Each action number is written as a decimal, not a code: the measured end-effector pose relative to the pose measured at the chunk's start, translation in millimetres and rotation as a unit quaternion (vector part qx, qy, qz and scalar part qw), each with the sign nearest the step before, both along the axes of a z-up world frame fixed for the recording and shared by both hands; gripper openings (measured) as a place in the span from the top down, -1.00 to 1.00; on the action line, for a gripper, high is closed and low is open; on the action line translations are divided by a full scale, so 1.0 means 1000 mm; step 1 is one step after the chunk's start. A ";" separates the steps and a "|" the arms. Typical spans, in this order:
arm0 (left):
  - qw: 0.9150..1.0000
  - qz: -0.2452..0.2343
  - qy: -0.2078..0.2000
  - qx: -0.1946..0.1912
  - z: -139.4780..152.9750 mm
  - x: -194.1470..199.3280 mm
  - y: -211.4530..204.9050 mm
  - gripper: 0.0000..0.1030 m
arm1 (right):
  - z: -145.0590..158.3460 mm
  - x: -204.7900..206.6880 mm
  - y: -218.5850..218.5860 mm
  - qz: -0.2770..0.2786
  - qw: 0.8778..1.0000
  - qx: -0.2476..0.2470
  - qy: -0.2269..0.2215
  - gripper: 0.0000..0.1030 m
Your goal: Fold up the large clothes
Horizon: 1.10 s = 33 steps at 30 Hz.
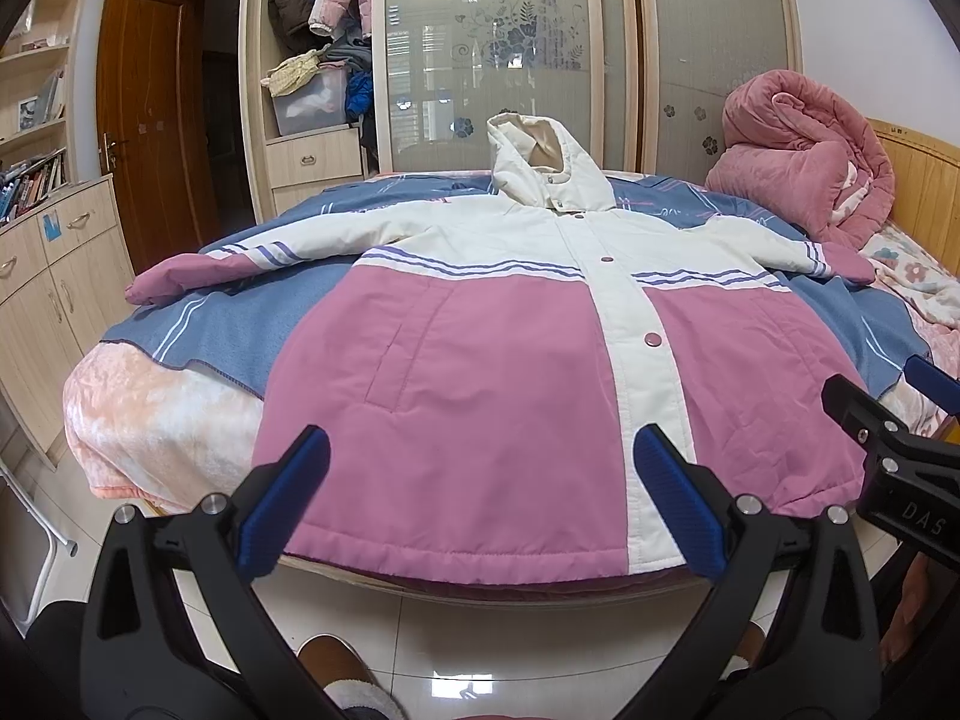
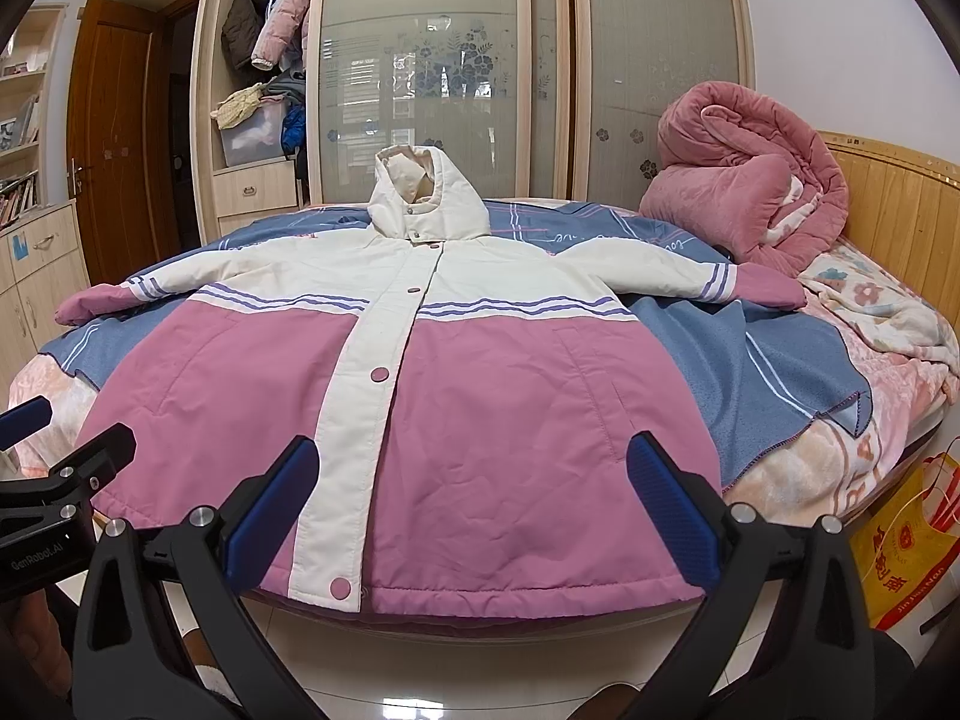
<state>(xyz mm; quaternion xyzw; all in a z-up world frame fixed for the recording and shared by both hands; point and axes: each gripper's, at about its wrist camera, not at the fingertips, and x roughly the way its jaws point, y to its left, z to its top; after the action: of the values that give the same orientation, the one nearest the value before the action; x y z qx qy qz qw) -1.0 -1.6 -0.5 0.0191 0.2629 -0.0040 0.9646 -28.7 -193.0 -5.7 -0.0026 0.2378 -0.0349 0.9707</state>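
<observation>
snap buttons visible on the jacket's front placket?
4 on the white placket: at the collar, at chest height, mid-front, at the hem. The hood has separate snaps.

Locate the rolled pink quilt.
In both views the pink quilt sits far right on the bed, against the headboard, beyond the jacket's sleeve.

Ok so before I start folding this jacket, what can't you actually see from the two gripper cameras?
- Jacket back and lining: both views, it lies front up on the bed.
- Hem's lowest edge: left wrist view, partly behind the open left gripper; right wrist view, behind the open right gripper.
- Hood interior: too shadowed and small.
- Pocket contents: closed fabric covers them.
- Right gripper: left wrist view, cut off by the frame edge.
</observation>
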 end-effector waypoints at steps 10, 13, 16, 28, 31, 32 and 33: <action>1.000 -0.001 0.000 0.000 0.001 0.000 -0.001 -0.96 | -0.001 0.000 0.000 0.001 1.000 0.000 0.001 -0.97; 1.000 -0.001 0.000 0.000 0.001 0.000 -0.001 -0.96 | -0.001 0.000 -0.001 0.000 1.000 -0.001 0.000 -0.97; 1.000 0.000 0.001 0.000 0.001 0.000 -0.001 -0.96 | -0.001 0.000 -0.001 0.000 1.000 0.001 0.000 -0.97; 1.000 -0.001 0.003 0.000 0.000 0.001 -0.004 -0.96 | -0.001 0.000 -0.001 0.000 1.000 0.001 0.000 -0.97; 1.000 -0.001 0.003 0.001 0.000 0.000 -0.006 -0.96 | -0.001 0.000 -0.001 0.000 1.000 0.000 0.001 -0.97; 1.000 -0.001 0.002 0.001 0.000 0.000 -0.005 -0.96 | -0.001 0.000 -0.001 0.000 1.000 0.000 0.001 -0.97; 1.000 -0.001 0.002 0.001 0.000 0.000 -0.005 -0.96 | -0.001 0.000 -0.001 0.000 1.000 0.000 0.001 -0.97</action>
<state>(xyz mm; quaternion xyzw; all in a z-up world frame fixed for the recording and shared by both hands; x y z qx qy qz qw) -0.6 -6.8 -0.7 0.0198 0.2650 -0.0045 0.9640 -28.5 -194.0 -6.6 -0.0025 0.2384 -0.0351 0.9705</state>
